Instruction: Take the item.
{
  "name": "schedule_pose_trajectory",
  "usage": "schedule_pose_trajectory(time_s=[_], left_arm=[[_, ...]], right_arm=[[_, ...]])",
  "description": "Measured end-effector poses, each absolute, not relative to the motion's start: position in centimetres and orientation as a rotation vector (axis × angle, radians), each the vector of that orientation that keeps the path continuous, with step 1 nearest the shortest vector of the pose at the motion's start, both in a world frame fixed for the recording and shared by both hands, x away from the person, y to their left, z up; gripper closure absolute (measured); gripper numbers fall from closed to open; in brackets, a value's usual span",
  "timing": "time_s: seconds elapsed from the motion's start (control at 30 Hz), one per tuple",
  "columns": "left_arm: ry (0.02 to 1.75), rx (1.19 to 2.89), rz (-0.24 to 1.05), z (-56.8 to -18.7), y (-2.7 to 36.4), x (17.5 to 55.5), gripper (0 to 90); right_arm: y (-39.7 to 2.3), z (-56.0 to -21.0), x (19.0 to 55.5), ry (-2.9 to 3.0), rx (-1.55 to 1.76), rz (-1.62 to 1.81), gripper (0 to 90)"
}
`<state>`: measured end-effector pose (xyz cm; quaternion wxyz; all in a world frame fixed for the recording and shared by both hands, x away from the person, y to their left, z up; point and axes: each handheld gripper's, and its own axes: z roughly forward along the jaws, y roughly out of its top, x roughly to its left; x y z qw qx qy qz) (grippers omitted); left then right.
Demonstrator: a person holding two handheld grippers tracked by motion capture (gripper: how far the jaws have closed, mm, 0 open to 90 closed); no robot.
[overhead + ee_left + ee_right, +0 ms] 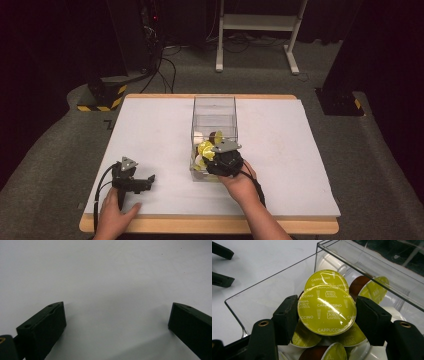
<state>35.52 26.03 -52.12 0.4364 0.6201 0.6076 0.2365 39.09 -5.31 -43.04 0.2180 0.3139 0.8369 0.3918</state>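
Note:
A clear plastic box (214,99) stands in the middle of the white table (300,150), with several coffee capsules piled at its near end. My right gripper (327,315) reaches into that end and is shut on a capsule with a yellow-green "Cappuccino" lid (325,303), one pad on each side of it. From above, the right gripper (210,159) sits at the box's front edge. My left gripper (149,179) rests on the table at the front left, pointing right. Its jaws stand wide apart over bare white surface, the left gripper (117,322) holding nothing.
More yellow-green capsules (327,277), brown ones (359,282) and white ones (329,261) lie around the held capsule. The box's far half looks bare. On the floor beyond the table are a white frame (260,22) and a yellow-black striped base (102,97).

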Motion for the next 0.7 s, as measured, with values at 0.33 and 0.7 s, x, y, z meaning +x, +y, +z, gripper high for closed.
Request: schedule_pose_trajectory(time_s=[0.33, 0.7], left_arm=[[1.512, 1.543, 0.588, -52.12, 26.03, 35.52, 1.5], [1.511, 1.543, 0.588, -52.12, 26.03, 35.52, 1.5]], right_arm=[[-5.54, -42.94, 39.12, 2.308, 0.887, 1.117, 37.1], [-5.76, -42.66, 38.92, 2.284, 0.893, 1.148, 37.1]])
